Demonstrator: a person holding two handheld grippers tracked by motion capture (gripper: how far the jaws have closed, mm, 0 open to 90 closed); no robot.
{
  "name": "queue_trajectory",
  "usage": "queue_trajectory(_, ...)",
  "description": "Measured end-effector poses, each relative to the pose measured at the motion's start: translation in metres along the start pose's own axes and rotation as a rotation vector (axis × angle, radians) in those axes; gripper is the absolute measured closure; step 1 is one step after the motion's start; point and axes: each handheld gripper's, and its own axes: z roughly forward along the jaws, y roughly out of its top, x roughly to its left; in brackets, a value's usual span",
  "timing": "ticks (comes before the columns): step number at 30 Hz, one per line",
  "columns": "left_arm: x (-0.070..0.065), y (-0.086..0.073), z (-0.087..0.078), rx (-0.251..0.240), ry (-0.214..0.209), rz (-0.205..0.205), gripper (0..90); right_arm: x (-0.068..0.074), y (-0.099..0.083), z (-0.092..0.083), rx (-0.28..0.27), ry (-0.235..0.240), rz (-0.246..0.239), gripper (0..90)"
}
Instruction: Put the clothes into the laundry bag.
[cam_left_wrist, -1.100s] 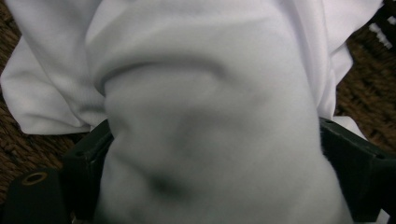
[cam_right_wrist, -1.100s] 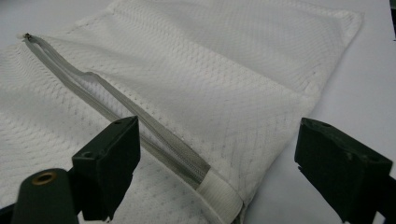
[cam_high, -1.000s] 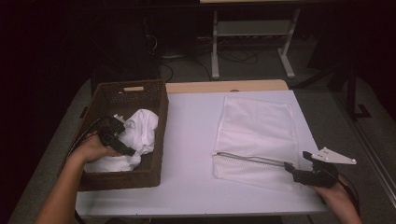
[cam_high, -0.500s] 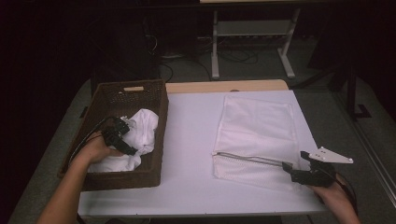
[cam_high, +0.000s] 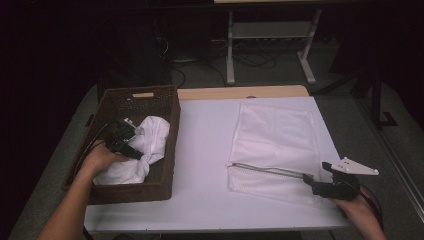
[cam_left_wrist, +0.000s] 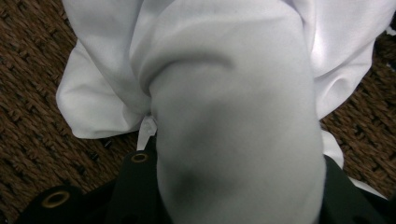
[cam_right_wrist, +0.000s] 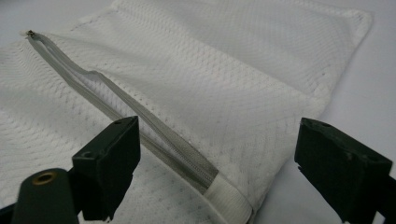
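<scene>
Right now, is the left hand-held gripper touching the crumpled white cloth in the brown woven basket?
Touching. In the left gripper view, the crumpled white cloth bulges between the left hand-held gripper's black jaws, which have just been closing and press against it on both sides.

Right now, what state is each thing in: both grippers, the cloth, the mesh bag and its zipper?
Left gripper: jaws have just been closing, white cloth bunched between them.
White cloth: crumpled, lying in the basket.
Right gripper: jaws open, astride the zipper's end.
Mesh bag: flat on the table.
Zipper: partly open.
</scene>
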Motion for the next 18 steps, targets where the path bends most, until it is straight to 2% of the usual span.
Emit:
queue_trajectory(5,0.008,-0.002,-0.008,-0.017,-0.064,-0.055,58.9,-0.001,0.000,-0.001,-0.006,-0.005,0.008,13.9)
queue_trajectory(7,0.008,-0.002,-0.013,-0.041,-0.058,-0.055,59.1,-0.002,0.000,-0.002,-0.007,-0.005,0.007,13.9)
queue_trajectory(9,0.008,-0.001,-0.019,-0.066,-0.074,-0.058,59.4,-0.002,-0.001,-0.002,-0.008,-0.005,0.008,13.9)
queue_trajectory(14,0.009,0.002,-0.038,-0.120,-0.080,-0.061,59.4,-0.002,0.000,-0.002,-0.010,-0.007,0.010,13.9)
queue_trajectory(18,0.007,0.005,-0.051,-0.148,-0.070,-0.053,59.4,-0.002,-0.001,-0.002,-0.007,-0.007,0.008,13.9)
